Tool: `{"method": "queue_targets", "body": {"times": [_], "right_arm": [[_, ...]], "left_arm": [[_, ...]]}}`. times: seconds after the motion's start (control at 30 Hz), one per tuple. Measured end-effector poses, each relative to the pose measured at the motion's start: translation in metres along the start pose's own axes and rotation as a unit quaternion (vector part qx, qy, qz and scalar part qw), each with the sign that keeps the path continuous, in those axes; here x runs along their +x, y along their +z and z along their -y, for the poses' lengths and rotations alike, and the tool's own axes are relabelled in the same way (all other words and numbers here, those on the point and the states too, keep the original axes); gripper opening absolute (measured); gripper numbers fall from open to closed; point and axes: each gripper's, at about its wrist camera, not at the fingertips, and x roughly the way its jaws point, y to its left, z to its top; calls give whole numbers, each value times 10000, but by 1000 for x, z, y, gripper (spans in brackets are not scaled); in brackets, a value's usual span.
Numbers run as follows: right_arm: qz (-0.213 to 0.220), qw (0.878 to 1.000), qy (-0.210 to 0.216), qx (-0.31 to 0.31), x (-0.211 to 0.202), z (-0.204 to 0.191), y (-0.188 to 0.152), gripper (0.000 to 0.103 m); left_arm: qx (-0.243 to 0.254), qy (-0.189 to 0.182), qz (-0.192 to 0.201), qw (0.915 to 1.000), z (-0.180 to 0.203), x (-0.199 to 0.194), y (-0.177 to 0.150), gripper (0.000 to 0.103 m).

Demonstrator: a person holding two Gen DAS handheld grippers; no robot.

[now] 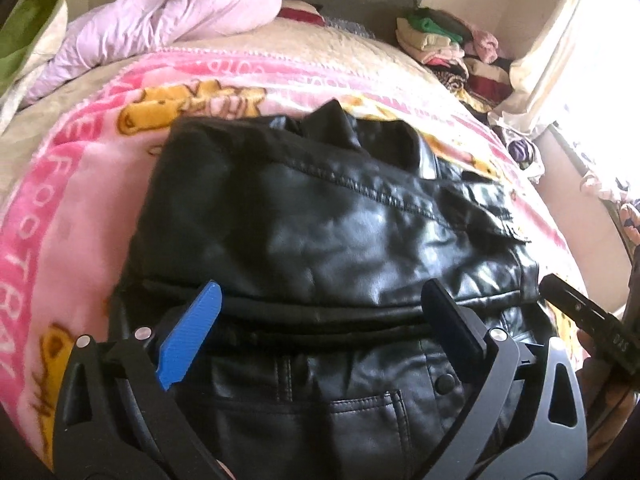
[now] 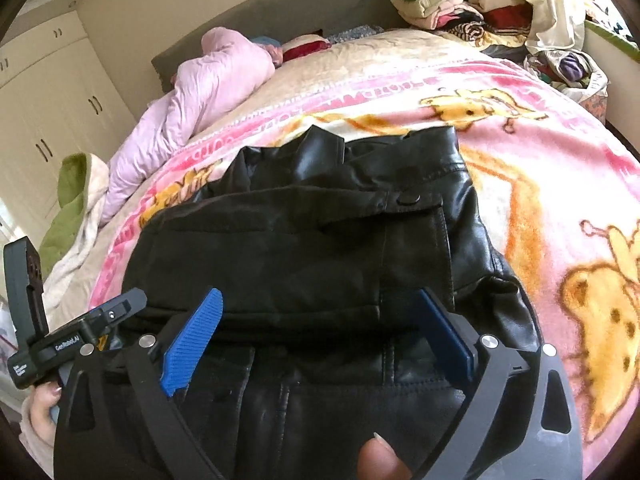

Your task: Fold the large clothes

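A black leather jacket (image 1: 328,216) lies folded on a pink cartoon blanket (image 1: 72,208) on the bed. Its folded layer lies across the lower part, with a pocket and snap showing below. My left gripper (image 1: 320,300) hovers over the jacket's near fold with its blue pads wide apart and nothing pinched. In the right wrist view the same jacket (image 2: 320,248) fills the middle, and my right gripper (image 2: 324,308) stands open above its near edge, pads clear of the leather. The other gripper's body (image 2: 80,336) shows at the left, held by a hand.
A pale pink quilted garment (image 1: 168,12) lies at the bed's far side. A stack of folded clothes (image 1: 448,40) sits at the far right corner by the curtain (image 1: 560,40). A green and cream blanket (image 2: 72,208) hangs at the left edge, with wardrobe doors (image 2: 48,112) behind.
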Motion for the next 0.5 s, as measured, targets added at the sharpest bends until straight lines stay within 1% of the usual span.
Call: {"method": "queue_targets", "body": {"times": [0.27,0.5], "right_arm": [[77,9999,-75,-95,-11,-8,0,97],[213,9997,-110,-110,-25,-11,1,98]], "left_arm": [[12,78,-4,10000,2,-8,1,94],[-42,54,177,9998,2,-24,1,94]]}}
